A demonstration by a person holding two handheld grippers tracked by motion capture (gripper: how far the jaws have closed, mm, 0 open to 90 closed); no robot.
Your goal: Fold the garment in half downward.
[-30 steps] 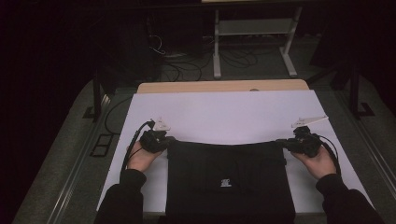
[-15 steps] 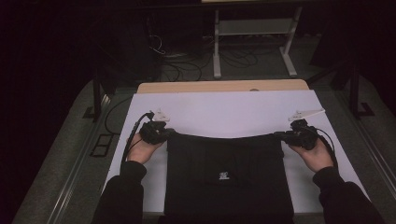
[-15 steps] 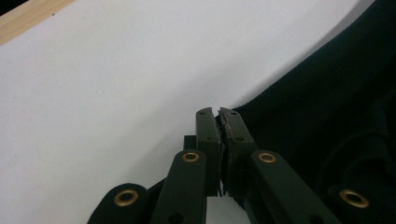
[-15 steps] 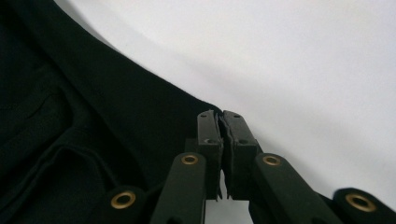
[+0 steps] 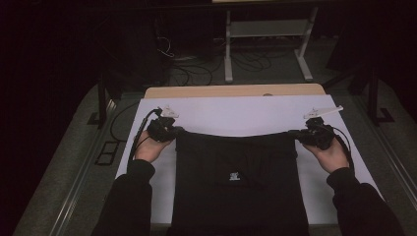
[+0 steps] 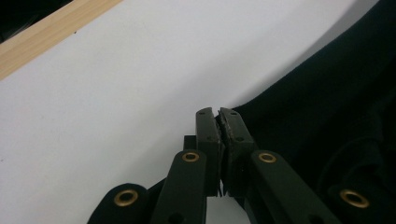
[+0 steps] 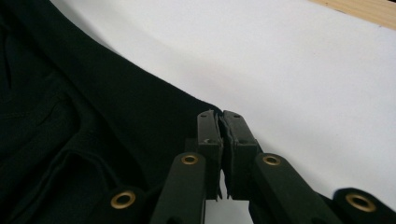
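Black garment (image 5: 238, 182), one item, dark knit or jersey, small pale printed mark at mid-body. Location: centre to lower centre of the high view, spread on a white table cover (image 5: 236, 115), its lower part running off the bottom edge of the frame. Top edge is drawn taut across the middle of the frame between two corners.

Left gripper (image 5: 169, 132): jaws pressed together on the garment's upper-left corner; in the left gripper view the pads (image 6: 208, 135) meet with a sliver of cloth between them, just right of frame centre.

Right gripper (image 5: 297, 133): jaws likewise clamped on the upper-right corner, cloth pinched at the tips in the right gripper view (image 7: 220, 133).

Handling, judged: light, limp, no stiffness; sags and folds wherever unsupported, creases easily, not fragile. Thin hem may slip from a shallow pinch. Best hold: corners or hem seam, both sides level, edge kept under tension.

Also noted: wooden table edge (image 5: 236, 91) beyond the cover, upper centre.
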